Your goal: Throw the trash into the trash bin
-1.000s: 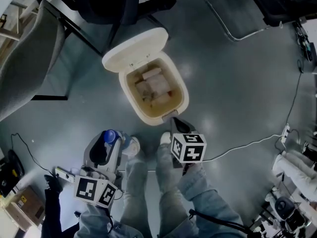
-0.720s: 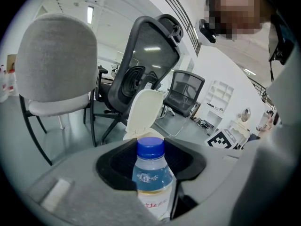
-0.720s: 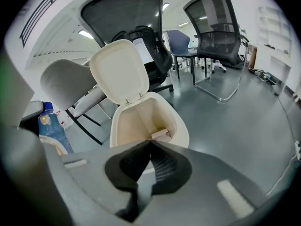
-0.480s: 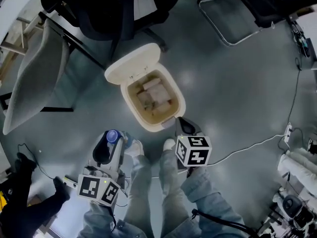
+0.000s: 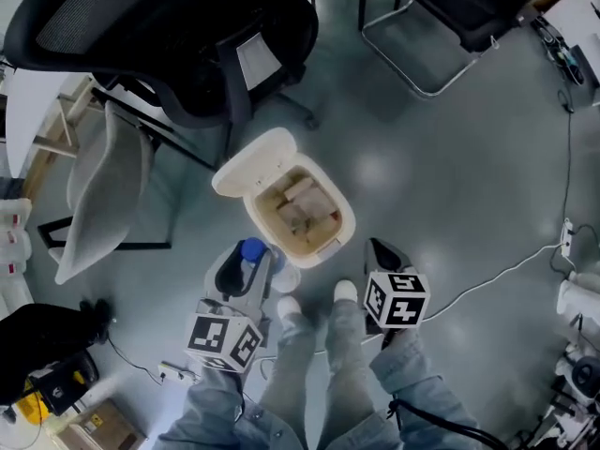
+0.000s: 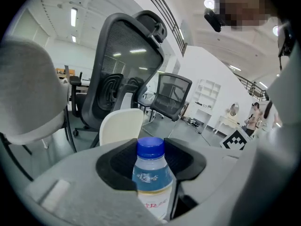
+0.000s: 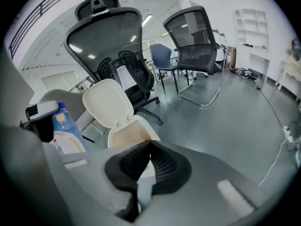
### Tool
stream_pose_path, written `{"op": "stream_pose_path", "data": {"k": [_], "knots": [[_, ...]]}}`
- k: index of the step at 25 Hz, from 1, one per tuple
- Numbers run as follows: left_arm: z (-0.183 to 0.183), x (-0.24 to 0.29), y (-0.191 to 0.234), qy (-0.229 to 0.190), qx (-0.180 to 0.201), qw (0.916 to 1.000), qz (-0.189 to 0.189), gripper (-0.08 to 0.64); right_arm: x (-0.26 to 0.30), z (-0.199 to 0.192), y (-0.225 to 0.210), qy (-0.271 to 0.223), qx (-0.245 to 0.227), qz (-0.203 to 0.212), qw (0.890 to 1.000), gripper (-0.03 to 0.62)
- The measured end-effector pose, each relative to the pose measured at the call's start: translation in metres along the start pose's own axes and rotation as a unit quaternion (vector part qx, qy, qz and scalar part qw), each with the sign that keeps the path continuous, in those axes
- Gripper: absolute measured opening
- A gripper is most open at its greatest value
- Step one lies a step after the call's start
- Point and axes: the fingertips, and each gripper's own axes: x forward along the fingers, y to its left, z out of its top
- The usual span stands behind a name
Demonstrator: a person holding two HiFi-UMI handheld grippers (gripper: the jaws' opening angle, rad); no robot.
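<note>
The cream trash bin (image 5: 330, 235) stands open on the grey floor, its lid (image 5: 251, 171) tipped back, with paper scraps inside. My left gripper (image 5: 246, 264) is shut on a clear plastic bottle (image 6: 151, 180) with a blue cap (image 5: 251, 248), held just outside the bin's near-left rim. In the left gripper view the bottle stands upright between the dark pads (image 6: 117, 166), and the bin's lid (image 6: 121, 126) shows behind. My right gripper (image 5: 378, 249) hovers to the right of the bin; its jaws (image 7: 149, 147) are shut with nothing between them. The right gripper view shows the bin (image 7: 123, 136) and the bottle (image 7: 63, 122).
A black mesh office chair (image 5: 187, 45) and a grey chair (image 5: 103, 186) stand behind and left of the bin. A metal-framed chair (image 5: 422, 54) is at the back right. A white cable (image 5: 497, 275) runs across the floor at right. The person's shoes (image 5: 289, 306) are just before the bin.
Both grippers have risen. The left gripper has carried the bottle right and forward, up to the bin's near rim. The bin looks smaller and further down.
</note>
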Motion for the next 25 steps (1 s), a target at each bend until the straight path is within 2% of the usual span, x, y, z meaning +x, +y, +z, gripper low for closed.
{"op": "stream_pose_path", "data": {"k": [3,7,12,25], "knots": [[0.008,0.017,-0.013,0.004,0.022,0.9996,-0.018,0.189,-0.013,-0.001,-0.007,-0.002,0.009,-0.007,1.000,0.005],[0.008,0.042,-0.016,0.005,0.054,0.9981,-0.028,0.189,-0.024,-0.013,-0.020,-0.005,0.050,-0.023,0.998,0.005],[0.003,0.079,-0.006,0.007,0.062,0.9976,-0.030,0.189,-0.035,-0.031,-0.038,0.005,0.073,-0.047,0.996,0.005],[-0.079,0.175,0.014,0.083,0.096,0.9912,-0.037,0.190,-0.045,-0.052,-0.072,0.032,0.082,-0.085,0.993,0.005]]}}
